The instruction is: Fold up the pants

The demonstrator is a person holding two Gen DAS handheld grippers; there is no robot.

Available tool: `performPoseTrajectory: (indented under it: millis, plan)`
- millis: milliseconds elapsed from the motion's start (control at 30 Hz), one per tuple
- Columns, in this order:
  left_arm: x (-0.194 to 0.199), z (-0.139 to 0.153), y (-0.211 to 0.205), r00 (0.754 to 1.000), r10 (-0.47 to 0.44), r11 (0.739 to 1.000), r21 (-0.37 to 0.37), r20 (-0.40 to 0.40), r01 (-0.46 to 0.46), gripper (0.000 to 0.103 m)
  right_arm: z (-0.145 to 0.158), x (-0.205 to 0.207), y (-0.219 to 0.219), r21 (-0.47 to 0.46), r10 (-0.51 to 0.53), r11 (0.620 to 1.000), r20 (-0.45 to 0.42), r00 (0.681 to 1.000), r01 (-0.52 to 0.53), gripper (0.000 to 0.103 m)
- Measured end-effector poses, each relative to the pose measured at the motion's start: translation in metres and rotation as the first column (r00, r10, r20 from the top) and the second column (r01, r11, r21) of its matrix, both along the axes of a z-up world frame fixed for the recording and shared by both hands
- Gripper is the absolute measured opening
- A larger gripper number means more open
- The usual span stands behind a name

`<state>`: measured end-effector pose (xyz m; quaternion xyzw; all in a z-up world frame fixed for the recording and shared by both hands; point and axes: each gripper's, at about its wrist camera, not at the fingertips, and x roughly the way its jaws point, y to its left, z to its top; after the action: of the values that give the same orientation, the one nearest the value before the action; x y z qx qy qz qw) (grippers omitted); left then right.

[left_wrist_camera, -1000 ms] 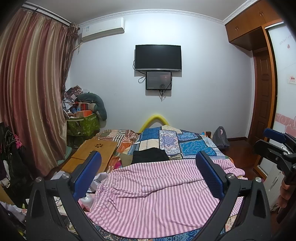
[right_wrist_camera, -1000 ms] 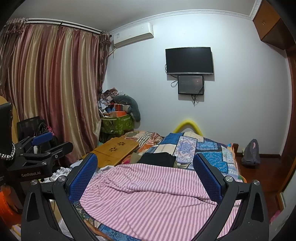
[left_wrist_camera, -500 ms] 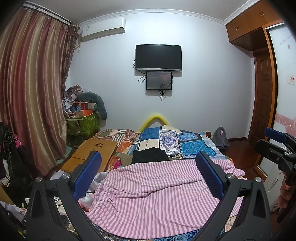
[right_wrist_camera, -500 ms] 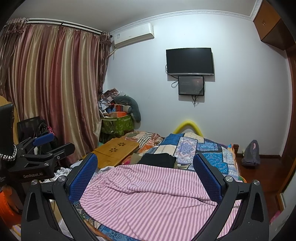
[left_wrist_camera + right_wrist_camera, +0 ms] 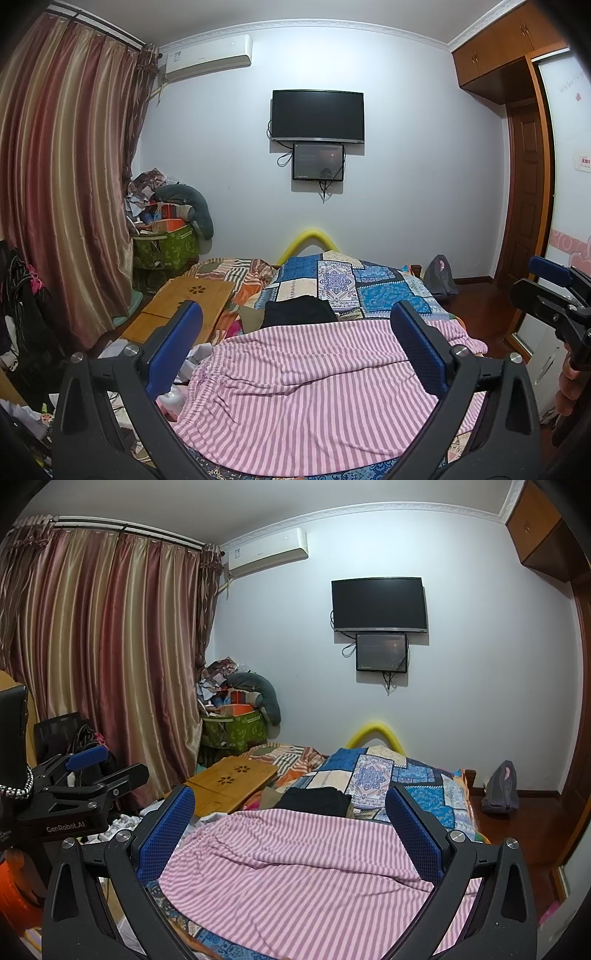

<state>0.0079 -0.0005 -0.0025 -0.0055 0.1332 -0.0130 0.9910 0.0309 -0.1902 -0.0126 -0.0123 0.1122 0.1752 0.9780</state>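
Both tongs hover wide apart and empty above the near end of the bed: the left tongs and the right tongs, neither touching cloth. Under and just beyond them the pants lie spread across the quilt, pink-and-white striped, with the gathered waistband at the left edge.

The cloth looks thin, soft and light; it should drape and wrinkle rather than hold a crease, and will likely drag the rest along if pulled by one point. The waistband, being thicker, seems the best hold, paired with a grip at the leg end on the right.

Past the pants sits a dark folded garment, beside a wooden tray.

The left view shows the waistband gathers clearly, and the right tongs at its right edge with part of a hand. The right view shows the left tongs from the side, and more of the curtain.
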Motion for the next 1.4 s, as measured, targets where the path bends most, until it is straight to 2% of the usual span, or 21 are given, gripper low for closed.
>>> performPoseTrajectory:
  millis: [1000,1200,1400]
  plan:
    - [0.01,-0.004,0.002,1.0,-0.001,1.0,-0.004,-0.024,0.001,0.103,-0.005,0.007,-0.006,0.001,-0.013,1.0,-0.019,1.0,0.013,0.103]
    - [0.035,-0.014,0.013,0.998,0.017,1.0,0.0,-0.059,-0.017,0.103,-0.022,0.023,-0.017,-0.016,-0.052,0.999,-0.064,0.997,0.051,0.103]
    - [0.088,-0.032,0.037,0.987,0.067,0.998,0.031,-0.144,-0.063,0.103,-0.046,0.049,-0.045,-0.078,-0.134,0.989,-0.112,0.985,0.126,0.103]
